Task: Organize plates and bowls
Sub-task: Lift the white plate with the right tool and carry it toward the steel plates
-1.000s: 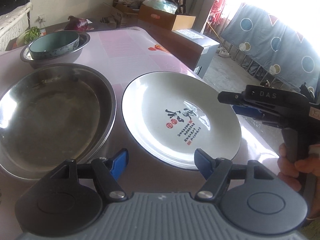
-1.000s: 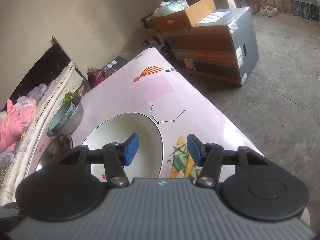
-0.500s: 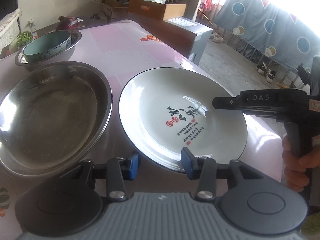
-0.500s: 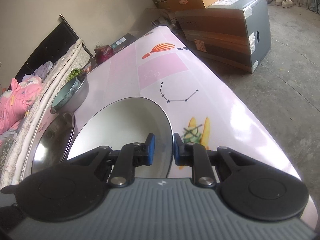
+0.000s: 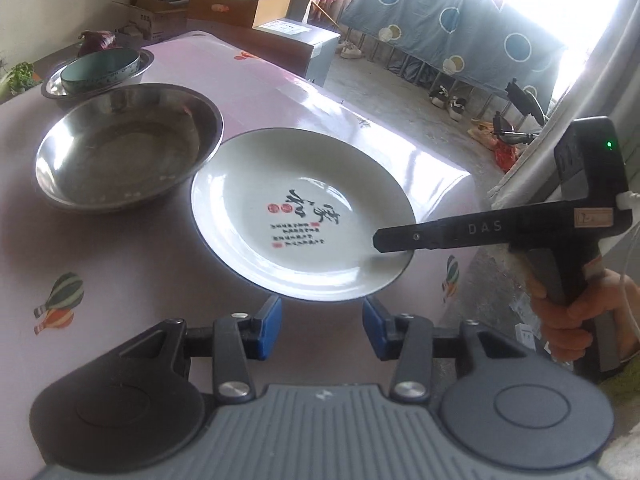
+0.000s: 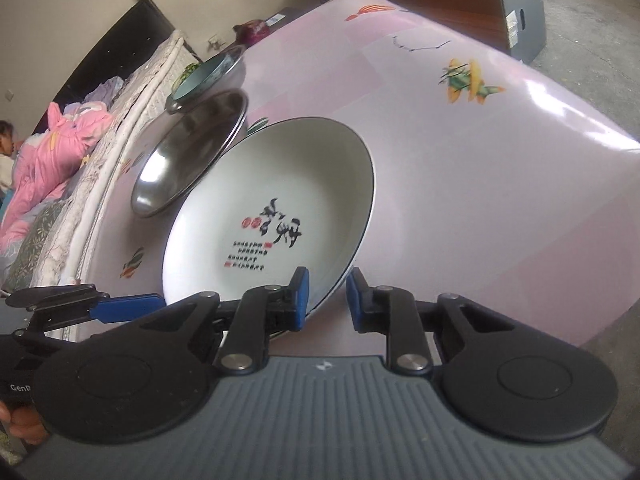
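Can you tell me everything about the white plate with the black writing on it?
The white plate is round, deep and glossy like china, with a thin dark rim. Black brush writing, small lines of print and red stamps sit in its middle. It looks lifted and tilted above the pink table, beside the big metal basin. The right gripper straddles its near rim, though the outer finger shows a gap. The left gripper is open just below it.
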Demonstrator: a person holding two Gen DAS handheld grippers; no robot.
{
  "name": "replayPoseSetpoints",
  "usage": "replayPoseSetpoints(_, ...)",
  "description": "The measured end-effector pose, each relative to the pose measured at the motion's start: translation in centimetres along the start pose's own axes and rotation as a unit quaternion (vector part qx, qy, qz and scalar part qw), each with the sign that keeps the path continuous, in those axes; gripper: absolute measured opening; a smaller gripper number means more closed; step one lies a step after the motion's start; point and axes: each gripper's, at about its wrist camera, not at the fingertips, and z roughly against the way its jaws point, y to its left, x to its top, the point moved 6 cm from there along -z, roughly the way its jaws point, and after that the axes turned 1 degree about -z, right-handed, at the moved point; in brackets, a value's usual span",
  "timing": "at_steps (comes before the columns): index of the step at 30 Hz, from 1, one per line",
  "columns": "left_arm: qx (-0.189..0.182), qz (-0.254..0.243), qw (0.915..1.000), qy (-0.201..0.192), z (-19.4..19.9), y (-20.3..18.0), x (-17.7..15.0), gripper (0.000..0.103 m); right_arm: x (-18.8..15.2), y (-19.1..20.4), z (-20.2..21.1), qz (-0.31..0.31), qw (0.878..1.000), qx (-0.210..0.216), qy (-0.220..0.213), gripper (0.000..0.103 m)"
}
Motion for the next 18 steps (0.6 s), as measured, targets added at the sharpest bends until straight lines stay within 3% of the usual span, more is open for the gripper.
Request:
replayPoseSetpoints(2, 0.022, 0.011, 0.9997, 0.004, 0.1, 0.8, -1.0, 0.045, -0.8, 1.3, -0.3, -0.006, 1.000, 0.012, 0.002, 0.025)
replayPoseSetpoints(6, 0.021, 0.056, 0.9980, -0.018, 1.3, 2.7, -1.5, 0.047, -1.2, 1.7, 0.4, -0.026, 1.000, 0.006, -0.006, 0.025)
replayPoseSetpoints(14, 0.097, 0.077, 0.9898, -0.070, 5.0, 5.1, -2.0, 0.052, 2.3, -0.2, 3.0, -0.056, 0.997, -0.008, -0.056, 0.026)
replayPoseSetpoints(18, 0.134, 0.113, 0.9813, -0.079, 7.5, 7.0, -4.0, 0.052, 3.8, 0.7, 3.5, -0.048, 0.996, -0.002, -0.074, 0.034)
